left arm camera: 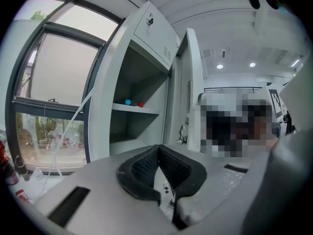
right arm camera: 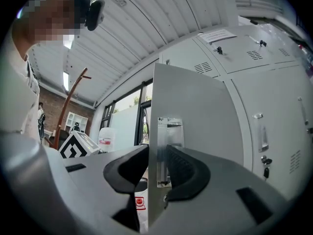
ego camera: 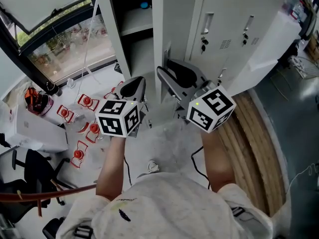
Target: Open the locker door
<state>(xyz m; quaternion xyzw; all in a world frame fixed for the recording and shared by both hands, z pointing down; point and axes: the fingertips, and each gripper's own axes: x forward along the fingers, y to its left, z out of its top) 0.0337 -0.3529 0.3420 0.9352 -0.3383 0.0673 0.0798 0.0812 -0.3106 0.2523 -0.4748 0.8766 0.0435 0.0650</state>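
The grey locker door [ego camera: 174,24] stands open, swung out from its compartment [ego camera: 134,39]. My right gripper [ego camera: 167,68] straddles the door's free edge low down. In the right gripper view the door [right arm camera: 195,116] runs between the jaws of my right gripper [right arm camera: 157,151]; the left pad touches the edge and the right pad lies on the metal latch plate [right arm camera: 164,151]. My left gripper [ego camera: 135,81] hangs left of the door, apart from it. In the left gripper view its jaws [left arm camera: 159,151] meet with nothing between them, facing the open compartment [left arm camera: 137,126] and the door [left arm camera: 190,82].
A blue ball [left arm camera: 127,102] and a red ball [left arm camera: 140,104] lie on the locker shelf. Closed lockers [ego camera: 239,29] stand to the right. Red-and-white items [ego camera: 84,103] litter the floor by the window [ego camera: 65,44]. An office chair [ego camera: 30,168] is at lower left, wooden boards [ego camera: 259,148] at right.
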